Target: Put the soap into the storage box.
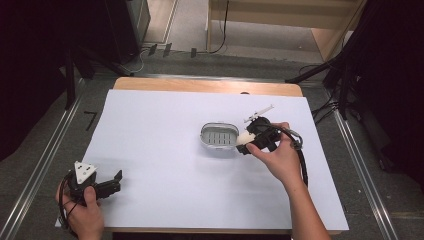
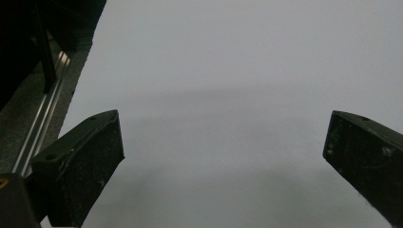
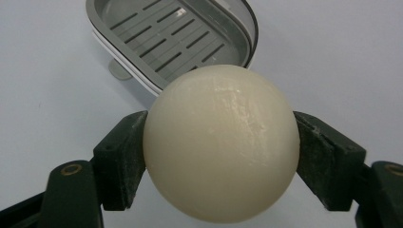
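The right claw [image 3: 221, 147] pinches a cream soap ball [image 3: 221, 142] just beside the slotted grey soap dish [image 3: 142, 28], seemingly to drop it in, while the left claw [image 2: 223, 156] idles, gaping, over bare desk [image 2: 237, 61].

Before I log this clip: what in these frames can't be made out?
- Near end of the soap dish: right gripper view, hidden by the cream soap.
- Soap's underside: turned away from every camera.
- Small white thing behind the right gripper: high view, too small to identify.
- Left gripper: the person's hand covers its body.
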